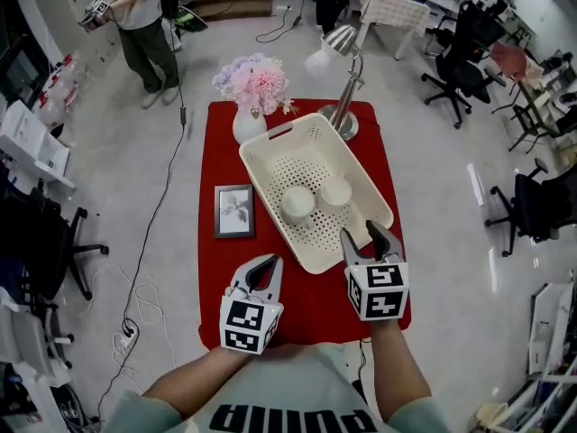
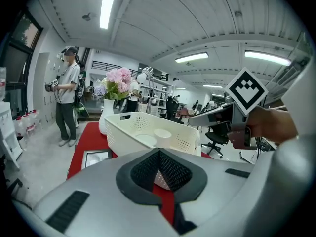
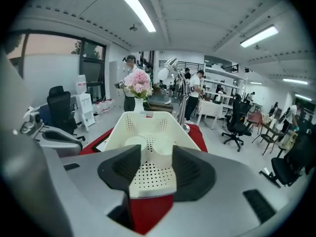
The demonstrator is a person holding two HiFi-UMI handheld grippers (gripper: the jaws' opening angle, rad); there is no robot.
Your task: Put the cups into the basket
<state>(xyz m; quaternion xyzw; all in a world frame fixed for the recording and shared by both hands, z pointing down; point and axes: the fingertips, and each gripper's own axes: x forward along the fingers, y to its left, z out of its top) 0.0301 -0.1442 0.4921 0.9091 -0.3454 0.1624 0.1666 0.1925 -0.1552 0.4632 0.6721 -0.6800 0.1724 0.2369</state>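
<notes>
Two white cups sit upside down inside one white basket [image 1: 275, 174]: a left cup [image 1: 297, 203] touching a right cup [image 1: 336, 191]. The left gripper [image 1: 272, 262] is closed and empty. The right gripper [image 1: 361, 233] is partly spread, holding nothing, at the basket's near end.

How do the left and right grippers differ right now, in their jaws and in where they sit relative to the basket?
The left gripper has its jaws together; the right gripper has its jaws apart. The left gripper sits over the red cloth, short of the basket; the right gripper's jaws are at the basket's near rim. Both hold nothing.
</notes>
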